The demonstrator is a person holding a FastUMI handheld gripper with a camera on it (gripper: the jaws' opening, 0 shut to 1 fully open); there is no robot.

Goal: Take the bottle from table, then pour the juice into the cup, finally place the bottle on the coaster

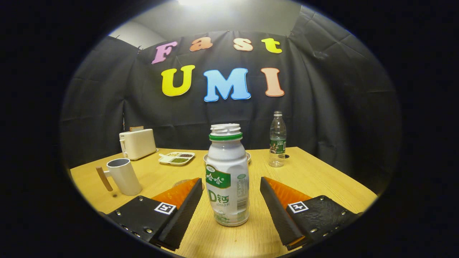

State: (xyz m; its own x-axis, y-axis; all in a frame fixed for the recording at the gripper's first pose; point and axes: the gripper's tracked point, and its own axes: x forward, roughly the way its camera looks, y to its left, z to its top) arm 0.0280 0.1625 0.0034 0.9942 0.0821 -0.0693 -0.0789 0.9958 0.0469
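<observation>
A pale wooden bench [322, 172] fills the lower part of the booth, backed by black cloth walls, with a bright light overhead.

On the bench's left side stands a grey cup [123, 176] with a wooden handle pointing left; what it holds cannot be seen. Behind it, near the cloth, sits a cream toaster [138, 143], and just right of that a small divided tray [177, 157] with green, brown and dark fillings in its sections. A clear plastic water bottle [278, 139], apparently nearly empty, stands upright near the far right of the bench. The rim of a plate [248, 156] peeks out behind the juice bottle. A round coaster [180, 183] shows partly beyond the left finger.

The juice bottle [227, 175], white with a green neck ring and no cap on its mouth, stands upright on the bench, long axis vertical, mouth upward. It sits between the fingers of the gripper [231, 195], whose jaws stand wide apart, with clear gaps on both sides of the bottle and nothing gripped.
</observation>
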